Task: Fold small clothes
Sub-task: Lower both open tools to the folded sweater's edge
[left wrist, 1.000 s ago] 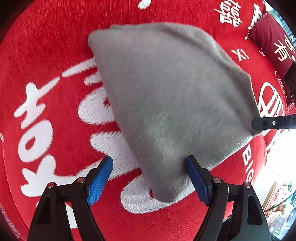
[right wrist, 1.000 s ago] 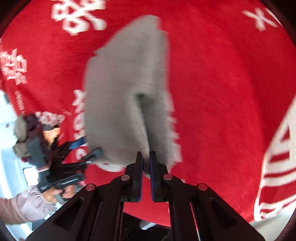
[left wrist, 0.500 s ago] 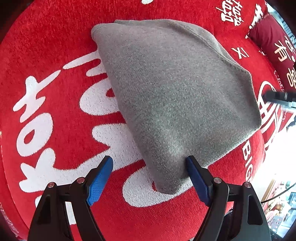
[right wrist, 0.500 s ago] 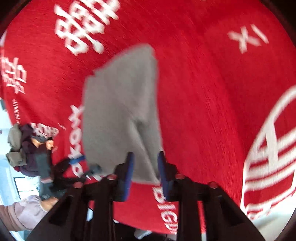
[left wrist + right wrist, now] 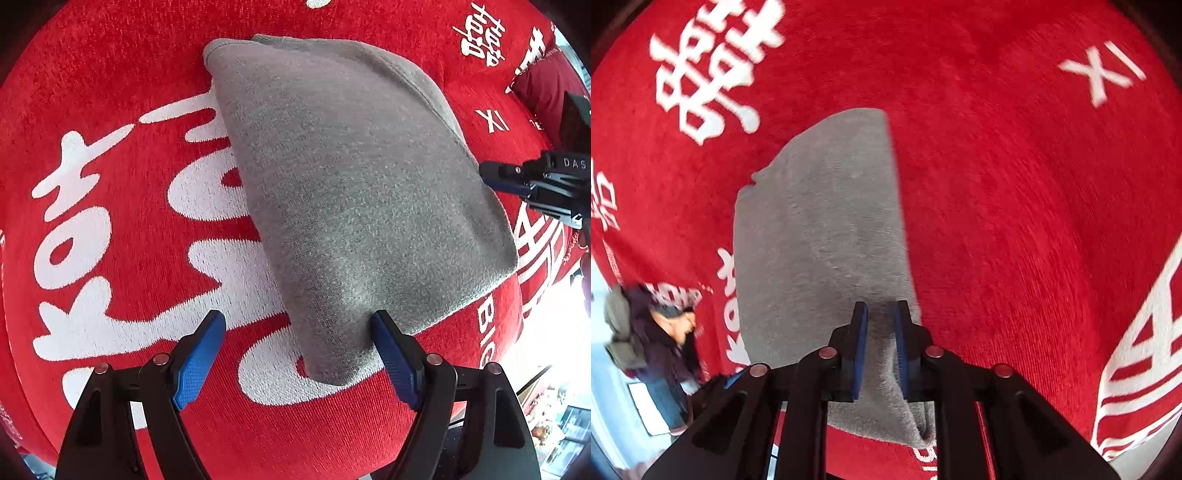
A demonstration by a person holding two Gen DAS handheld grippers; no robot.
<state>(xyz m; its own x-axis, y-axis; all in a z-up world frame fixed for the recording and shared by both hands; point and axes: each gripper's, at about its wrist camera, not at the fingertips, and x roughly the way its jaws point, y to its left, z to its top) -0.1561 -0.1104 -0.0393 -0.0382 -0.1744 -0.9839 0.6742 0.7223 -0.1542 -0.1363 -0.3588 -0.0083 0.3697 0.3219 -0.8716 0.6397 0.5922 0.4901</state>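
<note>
Folded grey knit garment (image 5: 354, 192) lies flat on the red plush cover w/ white lettering (image 5: 110, 221), long axis running away from the left gripper (image 5: 299, 354). Left jaws wide apart, one blue pad touching the near corner. Only the right-wrist view shows the right gripper (image 5: 881, 345) slightly parted, straddling the garment's edge, not clamped; the left view shows just its tip.

Red blanket (image 5: 110, 74) with white lettering (image 5: 74, 221)
</note>
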